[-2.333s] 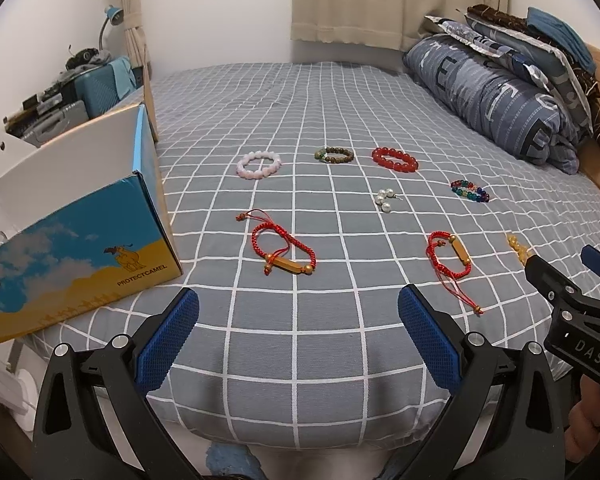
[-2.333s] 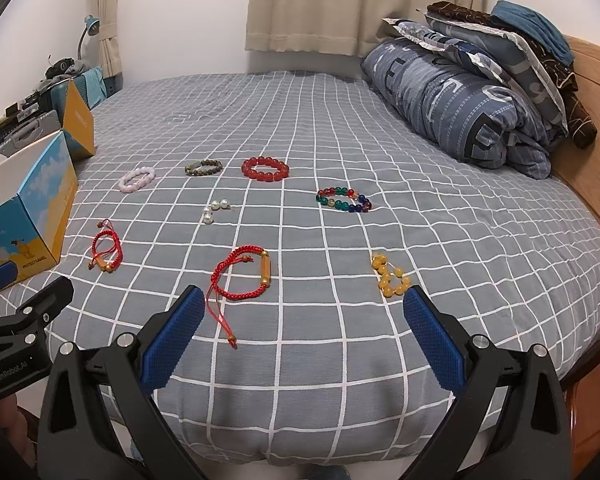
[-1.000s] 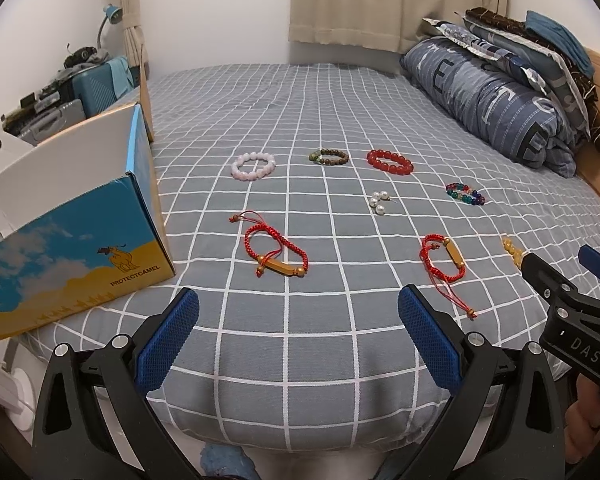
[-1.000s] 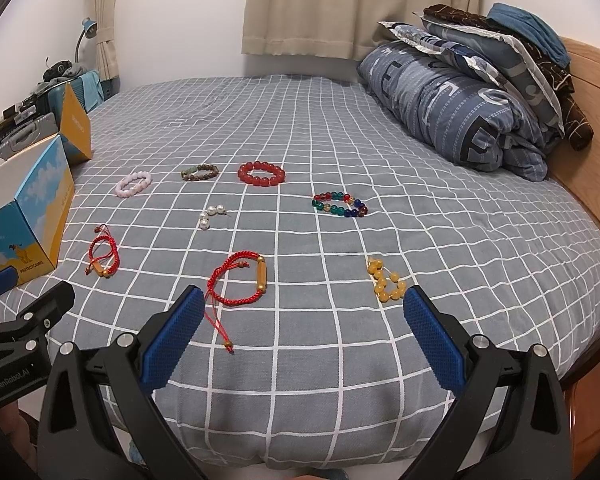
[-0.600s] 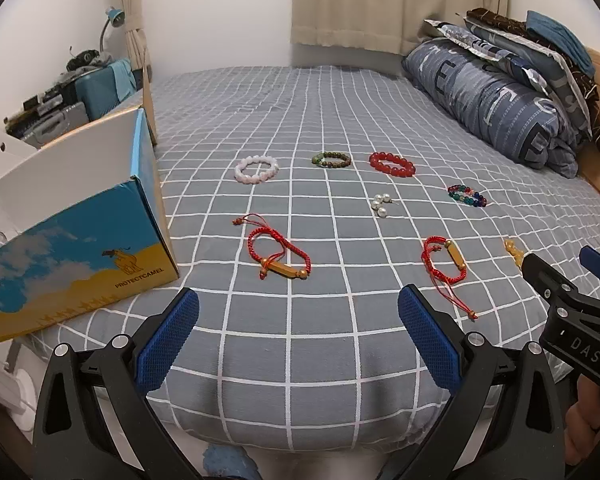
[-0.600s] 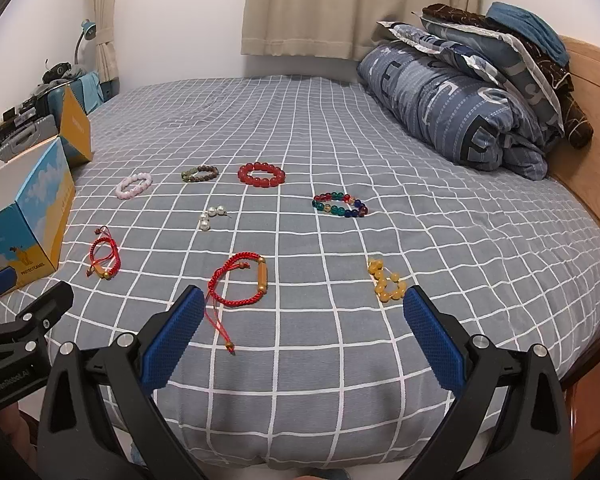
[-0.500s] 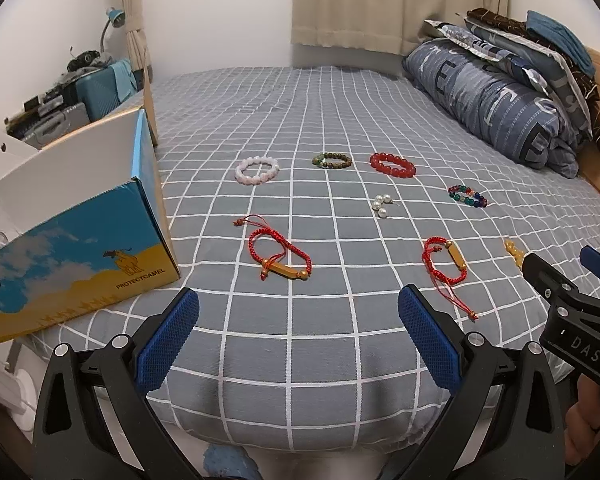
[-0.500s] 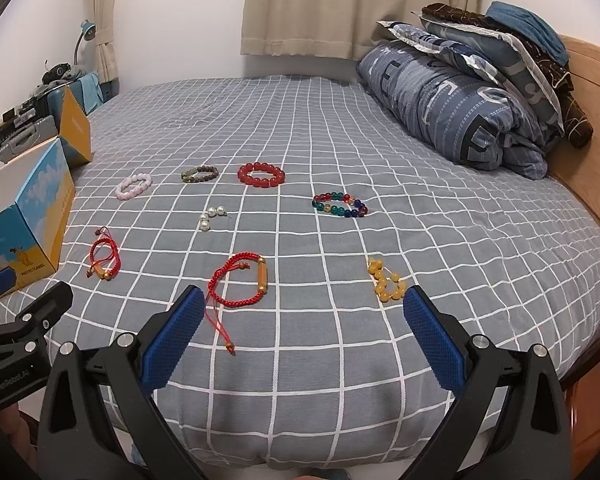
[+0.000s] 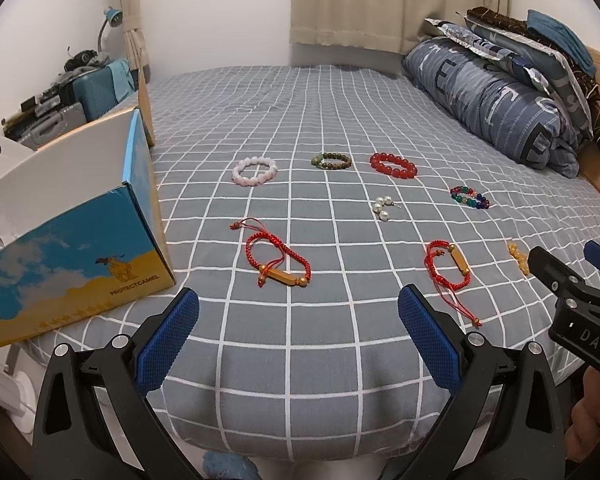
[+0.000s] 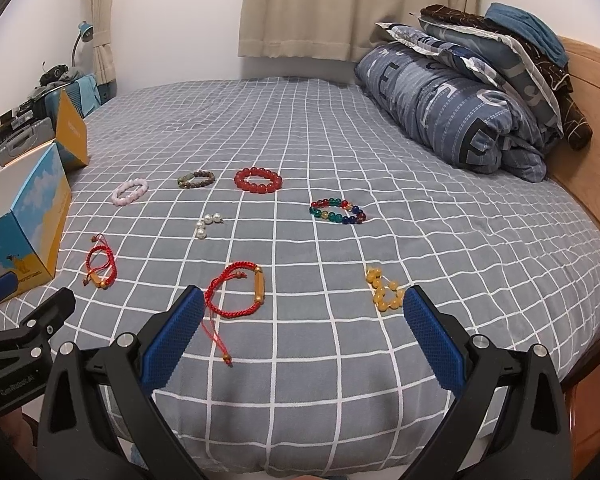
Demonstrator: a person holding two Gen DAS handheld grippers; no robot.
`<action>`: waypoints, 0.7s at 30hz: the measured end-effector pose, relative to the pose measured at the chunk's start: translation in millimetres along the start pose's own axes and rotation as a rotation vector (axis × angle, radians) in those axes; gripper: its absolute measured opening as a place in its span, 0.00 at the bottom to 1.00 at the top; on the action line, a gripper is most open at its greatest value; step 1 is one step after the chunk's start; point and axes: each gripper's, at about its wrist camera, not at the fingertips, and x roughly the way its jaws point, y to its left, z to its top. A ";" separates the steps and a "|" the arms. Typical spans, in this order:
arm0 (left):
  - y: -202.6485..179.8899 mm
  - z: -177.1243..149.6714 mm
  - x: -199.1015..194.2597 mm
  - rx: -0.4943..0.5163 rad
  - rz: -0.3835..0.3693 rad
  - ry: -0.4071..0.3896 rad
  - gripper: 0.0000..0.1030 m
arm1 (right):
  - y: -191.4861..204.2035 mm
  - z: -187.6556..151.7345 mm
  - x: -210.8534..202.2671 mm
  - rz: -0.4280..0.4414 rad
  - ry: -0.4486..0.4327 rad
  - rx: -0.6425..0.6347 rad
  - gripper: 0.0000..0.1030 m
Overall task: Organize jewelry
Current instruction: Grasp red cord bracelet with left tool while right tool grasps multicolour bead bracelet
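Left wrist view: left gripper (image 9: 298, 336) spread wide, empty, low over the bed (image 9: 300, 360), short of a red cord bracelet (image 9: 278, 258). Right gripper (image 10: 302, 330) likewise agape, another red cord bracelet (image 10: 236, 294) just ahead. Beaded bracelets (image 10: 258, 180) farther back, box (image 9: 72, 240) at left.

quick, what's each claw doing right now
Left claw: open, holding nothing, hovering at the bed's near edge.
Right claw: open, holding nothing, hovering at the bed's near edge.
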 end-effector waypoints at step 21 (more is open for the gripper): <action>11.6 35.4 98.5 -0.001 0.009 0.144 0.94 | -28.4 87.7 122.3 -0.037 0.169 0.017 0.93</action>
